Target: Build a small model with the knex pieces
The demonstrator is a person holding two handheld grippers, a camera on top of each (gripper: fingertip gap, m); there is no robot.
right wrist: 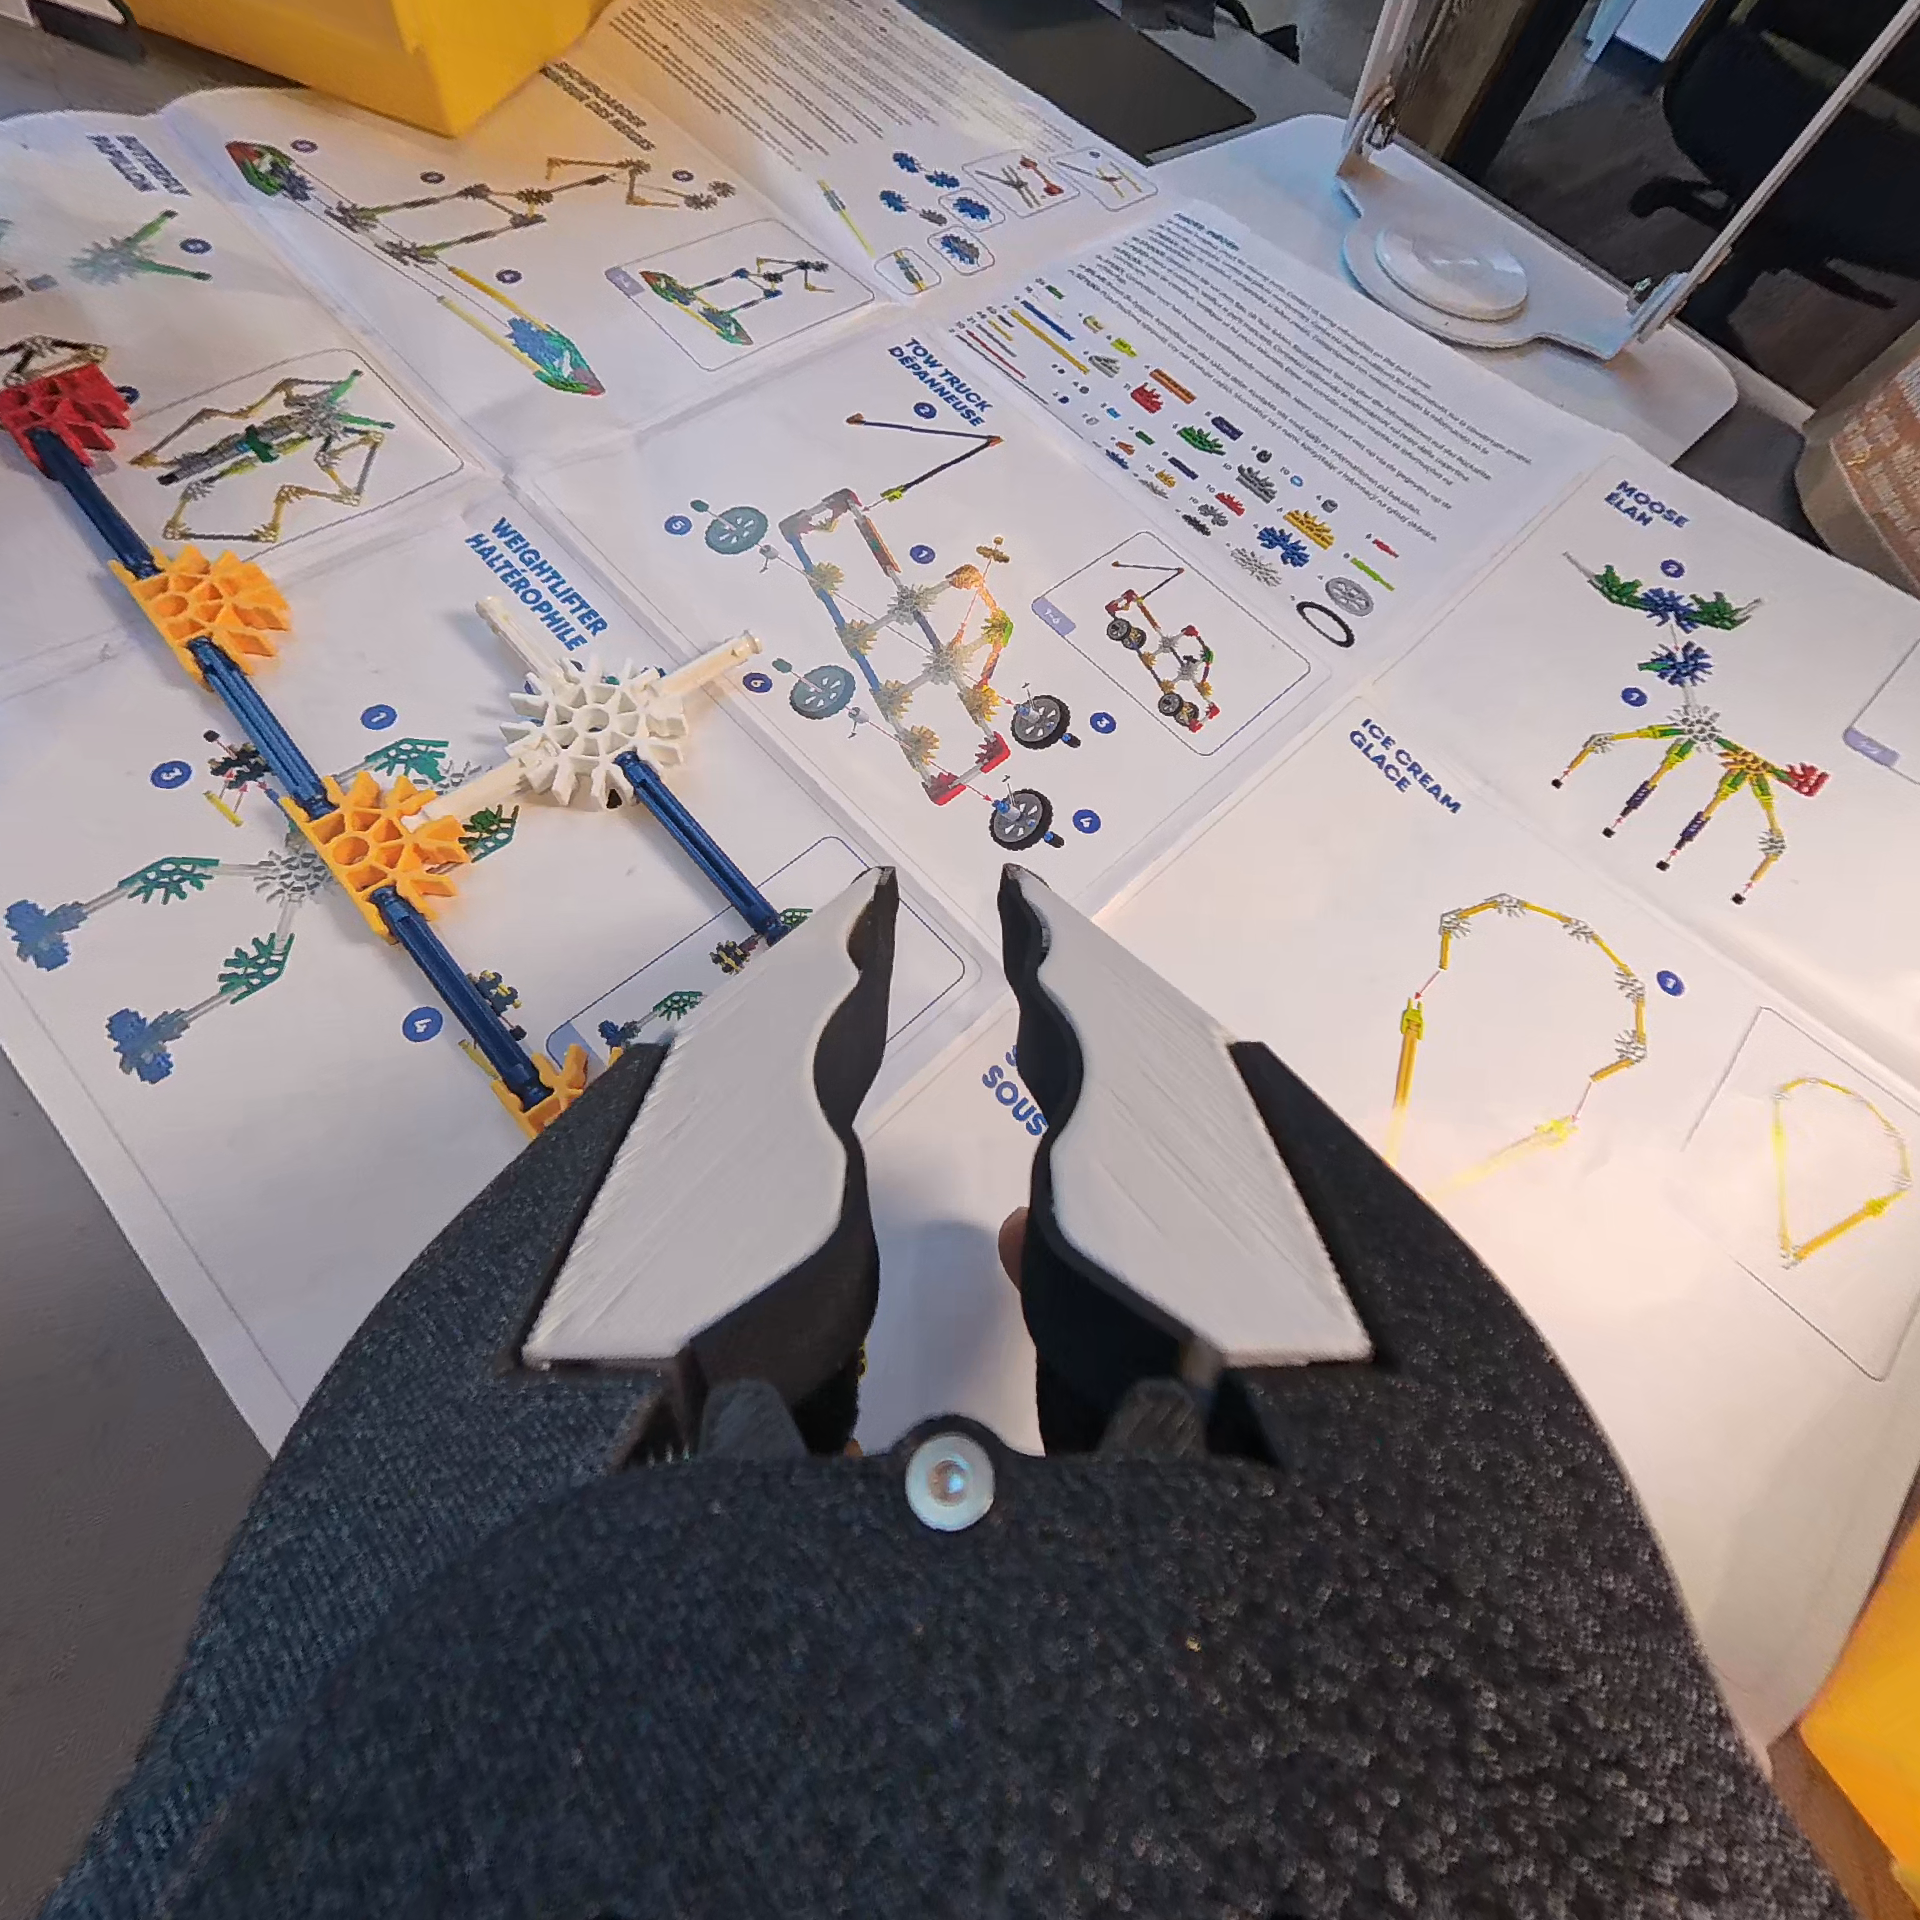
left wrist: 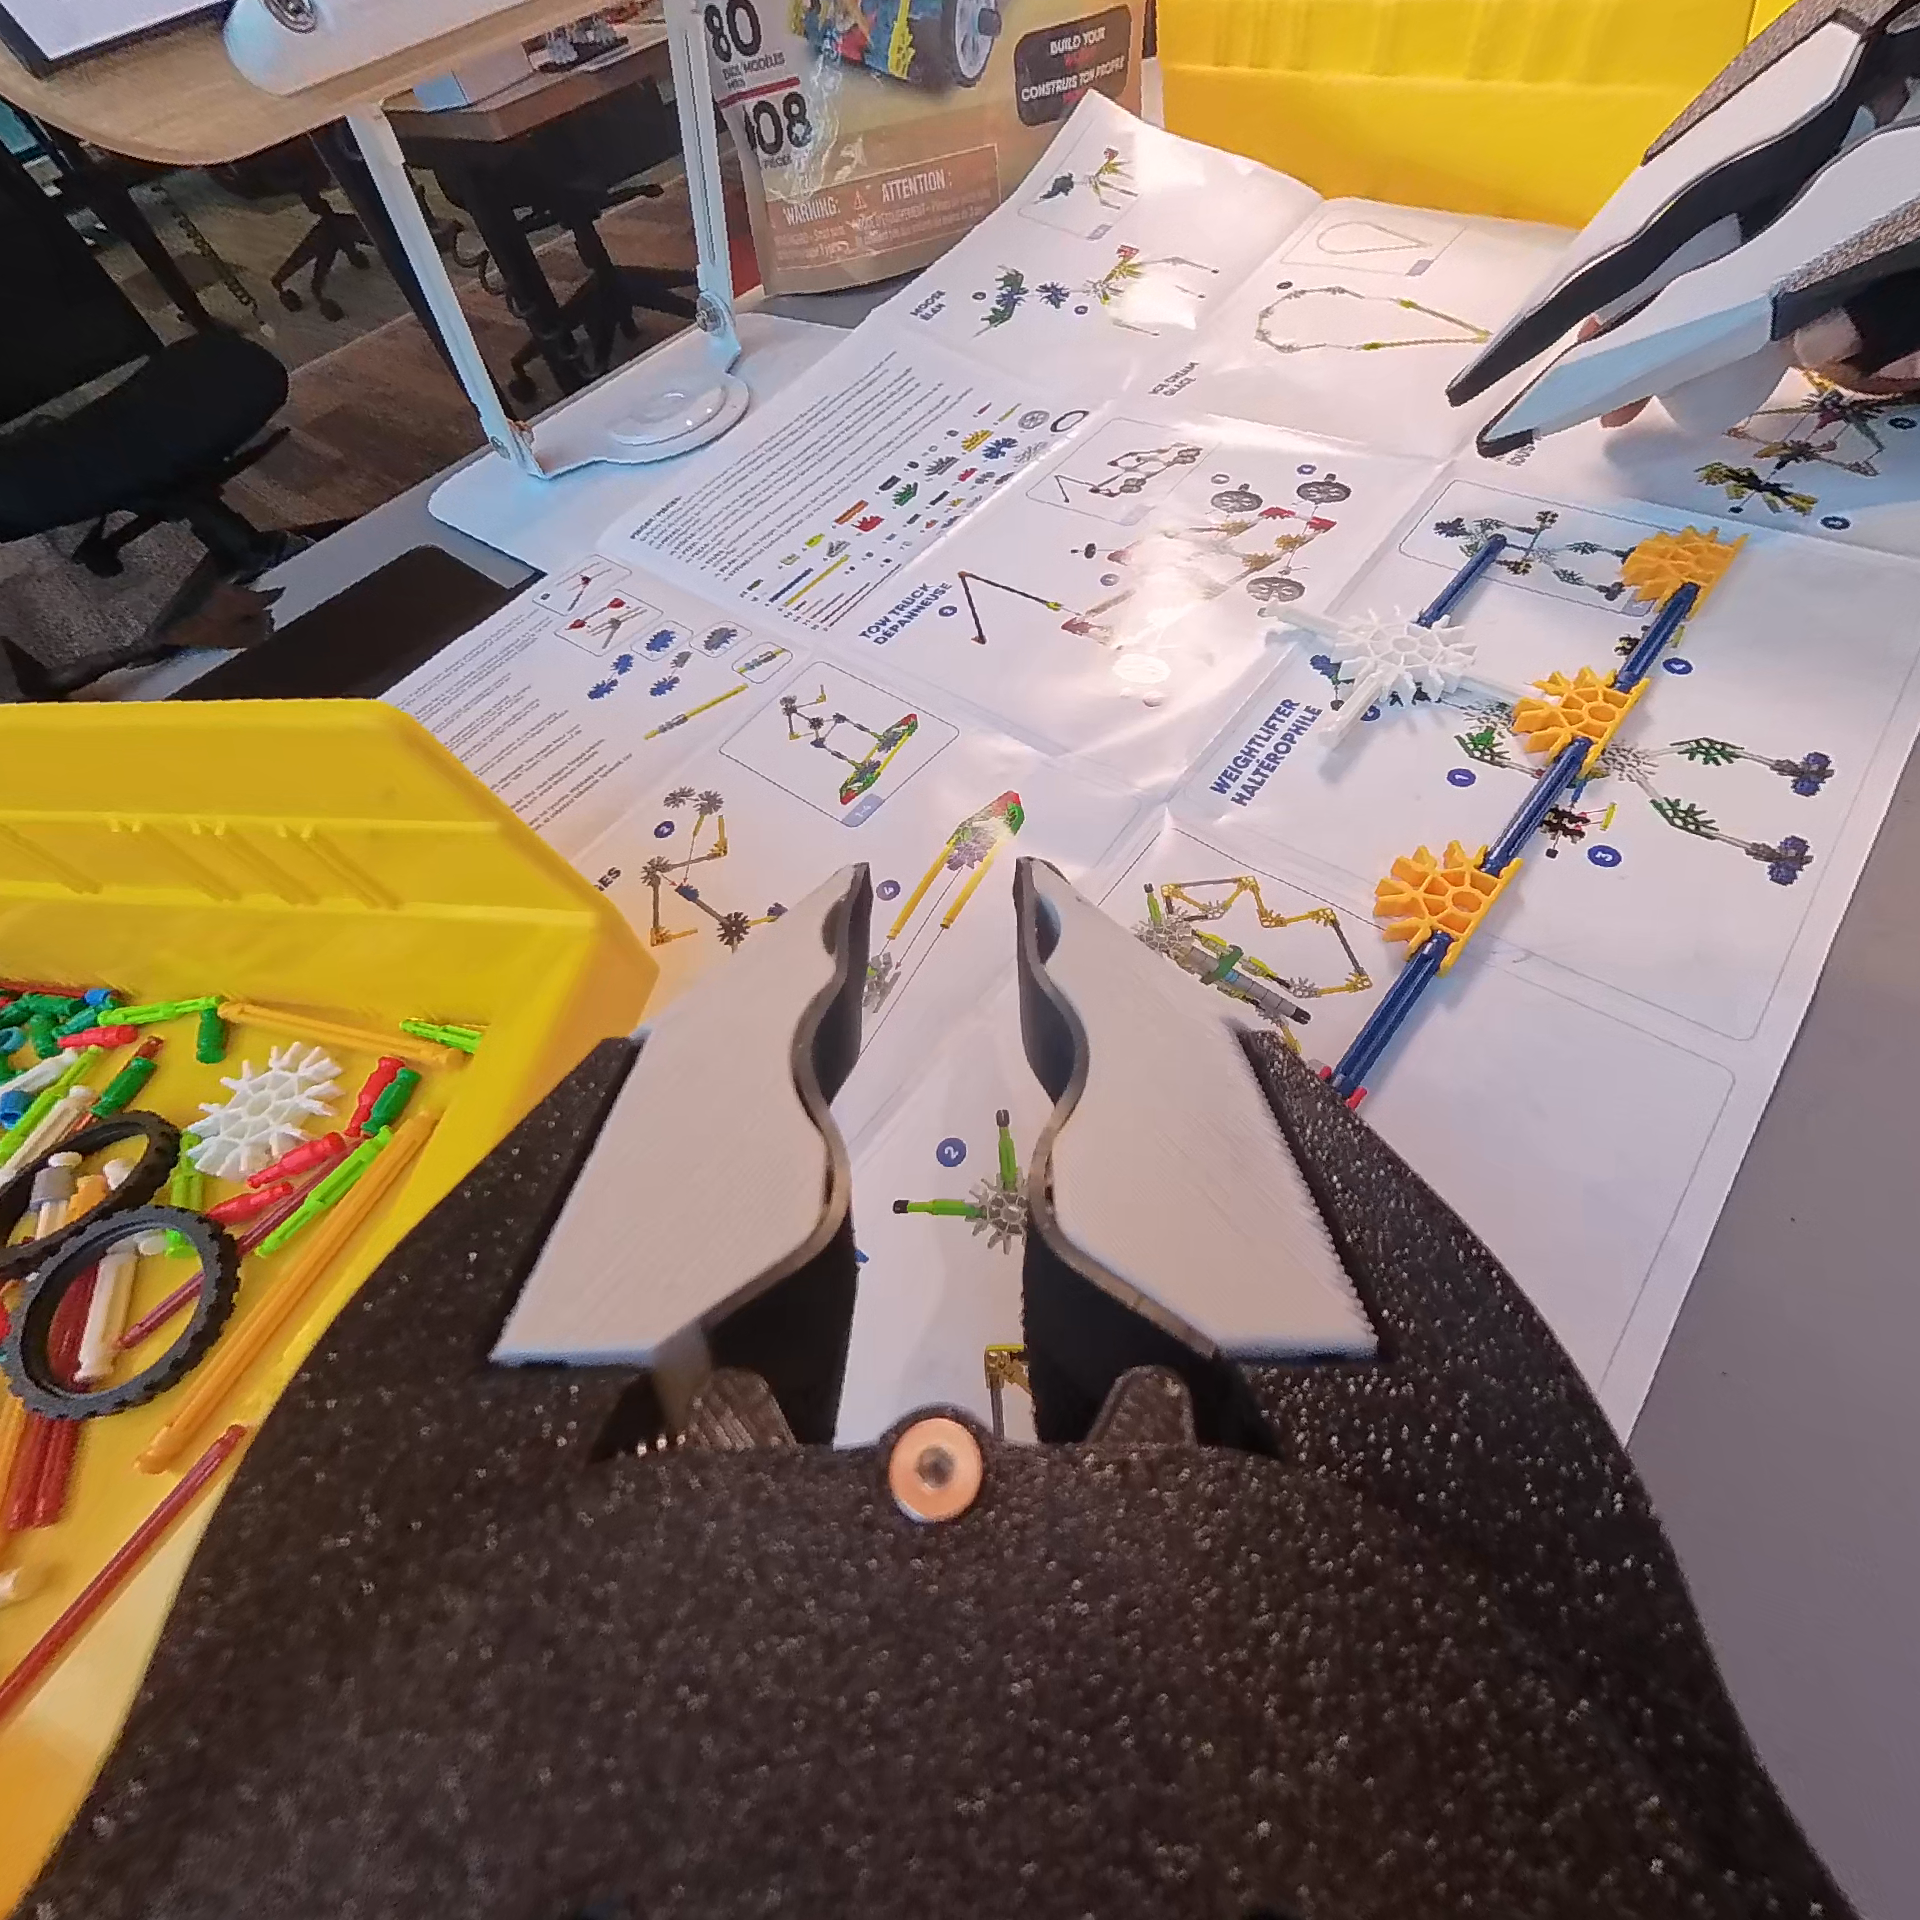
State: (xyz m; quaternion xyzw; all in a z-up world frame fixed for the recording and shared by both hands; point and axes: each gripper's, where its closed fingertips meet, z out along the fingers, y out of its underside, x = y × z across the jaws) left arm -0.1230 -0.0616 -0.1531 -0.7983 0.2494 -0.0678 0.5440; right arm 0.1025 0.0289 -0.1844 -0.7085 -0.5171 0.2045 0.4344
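Observation:
A partly built toy frame of blue rods (left wrist: 1538, 800) and orange connectors (left wrist: 1439, 896) lies on a large printed instruction sheet (left wrist: 1039, 644). A white snowflake connector (left wrist: 1397, 649) with white rods is joined to it. My left gripper (left wrist: 940, 875) is open and empty, above the sheet beside a yellow parts bin (left wrist: 312, 831). My right gripper (right wrist: 948, 878) is open and empty, above the sheet just right of the frame's blue rod (right wrist: 691, 831). The frame (right wrist: 374, 842), its white connector (right wrist: 592, 727) and a red connector (right wrist: 62, 405) show in the right wrist view. The right gripper also shows in the left wrist view (left wrist: 1486, 416).
The yellow bin holds several loose rods, a white connector (left wrist: 265, 1107) and black tyres (left wrist: 114, 1309). A white lamp base (left wrist: 665, 416) and a printed toy box (left wrist: 914, 135) stand behind the sheet. Another yellow bin (left wrist: 1455, 104) stands at the back right. Grey table edge (left wrist: 1818, 1351) lies right.

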